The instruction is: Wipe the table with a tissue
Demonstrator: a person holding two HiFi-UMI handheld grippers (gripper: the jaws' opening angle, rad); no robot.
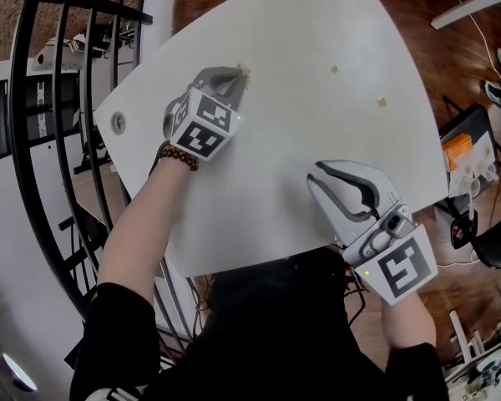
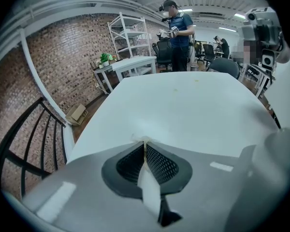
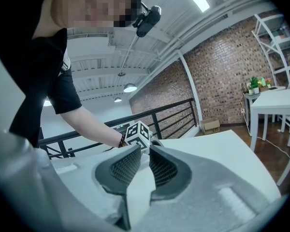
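In the head view, the left hand-held gripper [image 1: 236, 78] is angled down onto the bench [image 1: 317, 132]. Its jaws are closed on a small tissue [image 1: 244, 72], which appears to rest on the surface at the tips, so that a wipe can be made by dragging. Two specks [image 1: 335, 69] are seen beyond it and to its right, well apart from the tissue. They are judged to be what the wipe is meant for. The right hand-held gripper [image 1: 314, 172] is held near the bench's near edge, well apart from the left one, probably to stay clear of the stroke.

In the left gripper view, the jaws are pinched on a thin fold of tissue [image 2: 141, 138] that pokes out just past the tips. Bare bench [image 2: 193, 105] lies ahead.

In the right gripper view, the jaws stand slightly apart with nothing between them. The left one's marker cube [image 3: 137, 134] is seen just beyond the tips.
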